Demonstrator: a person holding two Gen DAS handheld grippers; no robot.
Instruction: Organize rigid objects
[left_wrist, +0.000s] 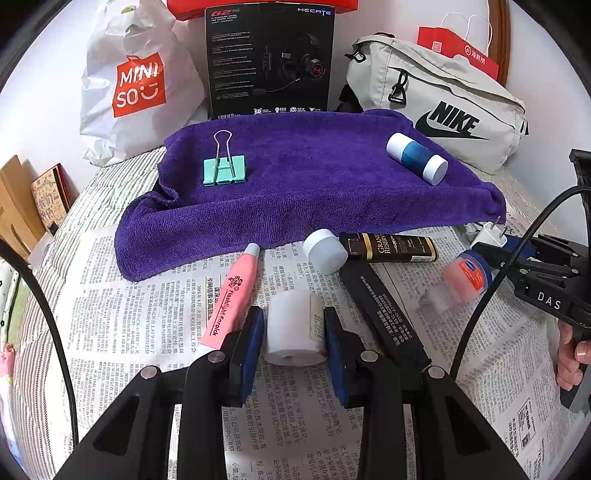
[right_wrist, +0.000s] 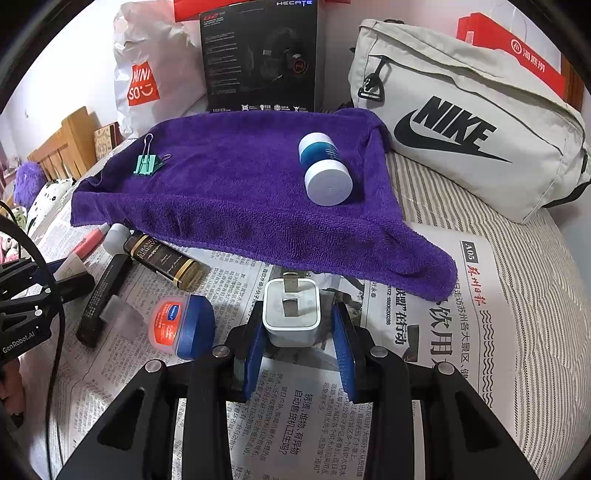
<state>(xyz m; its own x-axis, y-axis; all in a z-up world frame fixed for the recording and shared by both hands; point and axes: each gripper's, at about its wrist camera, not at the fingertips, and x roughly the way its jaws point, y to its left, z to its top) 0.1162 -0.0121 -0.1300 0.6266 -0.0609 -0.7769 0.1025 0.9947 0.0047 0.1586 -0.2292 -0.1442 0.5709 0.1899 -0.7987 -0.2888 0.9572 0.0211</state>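
i am at the grab step: my left claw (left_wrist: 294, 328) sits wide around the small white plastic bottle (left_wrist: 294, 328), my right claw (right_wrist: 299, 332) wide around the white square plug (right_wrist: 291, 314), so next i squeeze both and lift them to the purple fuzzy towel (right_wrist: 240, 192) ahead.

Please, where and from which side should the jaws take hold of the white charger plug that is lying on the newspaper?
Grip the white charger plug by its two flat side walls, coming in low from the near side as the right gripper now does. Its prongs point up, so the top gives no hold, while the parallel sides suit the flat pads.
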